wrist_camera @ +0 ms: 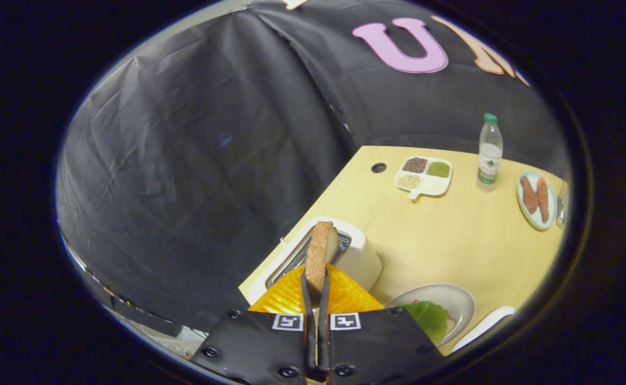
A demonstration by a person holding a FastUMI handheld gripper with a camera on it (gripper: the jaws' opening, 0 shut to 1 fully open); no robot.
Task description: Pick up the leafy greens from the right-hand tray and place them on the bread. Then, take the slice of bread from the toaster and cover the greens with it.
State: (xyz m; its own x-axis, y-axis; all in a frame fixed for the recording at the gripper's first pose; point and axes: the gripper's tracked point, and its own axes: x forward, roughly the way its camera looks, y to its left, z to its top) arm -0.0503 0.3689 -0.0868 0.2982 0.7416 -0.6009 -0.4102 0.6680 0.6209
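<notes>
Tool (315,286) pinches upright, brown-crusted bread slice (321,251) above toaster (358,256).

This is a staged recording booth dressed as a breakfast kitchen corner, not a real home. Creased black cloth (195,160) hangs as the wall across the upper left of the frame and behind a pale wooden tabletop (452,240) with a round cable hole (378,167). Kitchen props sit on it: a white toaster (358,256), a divided dish of beans and grains (424,176), a water bottle (489,155), a plate of sausages (536,199) and a grey plate holding leafy greens (429,317).
</notes>
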